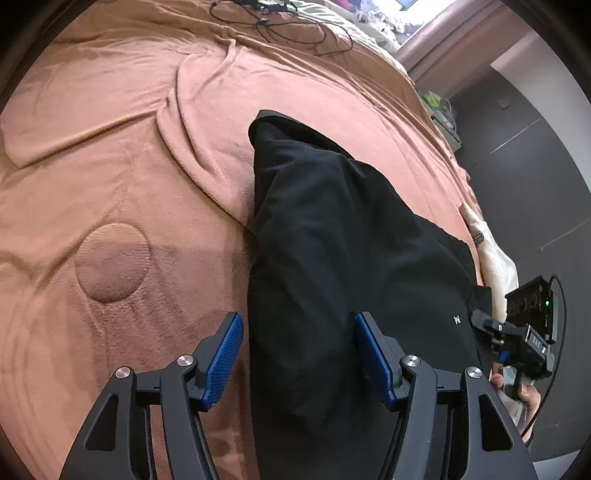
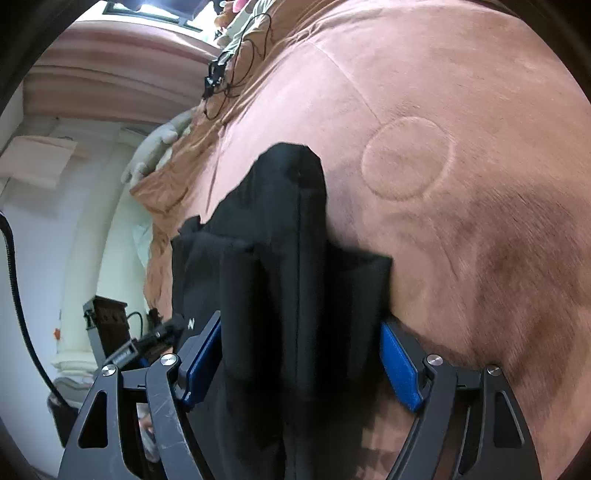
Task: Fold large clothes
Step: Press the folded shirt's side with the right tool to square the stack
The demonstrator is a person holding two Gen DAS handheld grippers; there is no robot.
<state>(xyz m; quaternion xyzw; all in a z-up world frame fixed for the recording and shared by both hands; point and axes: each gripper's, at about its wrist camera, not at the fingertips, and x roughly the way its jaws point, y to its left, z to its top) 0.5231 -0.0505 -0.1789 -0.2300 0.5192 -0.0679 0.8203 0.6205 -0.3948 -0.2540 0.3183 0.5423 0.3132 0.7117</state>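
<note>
A black garment (image 1: 332, 258) lies folded lengthwise on a brown blanket (image 1: 129, 166), running away from me. My left gripper (image 1: 298, 332) is open, its blue pads on either side of the garment's near left edge, a little above it. My right gripper (image 2: 301, 347) is open, with its pads straddling the garment (image 2: 280, 258) at the near end; cloth fills the gap between them. The right gripper also shows in the left wrist view (image 1: 480, 321) at the garment's right edge. A small white logo (image 1: 457, 319) marks the cloth there.
A cream cloth (image 1: 495, 258) lies at the bed's right edge. Black cables (image 1: 280, 26) lie at the far end of the bed. A round embossed patch (image 1: 110, 262) marks the blanket left of the garment. Dark floor (image 1: 535, 166) lies beyond the right edge.
</note>
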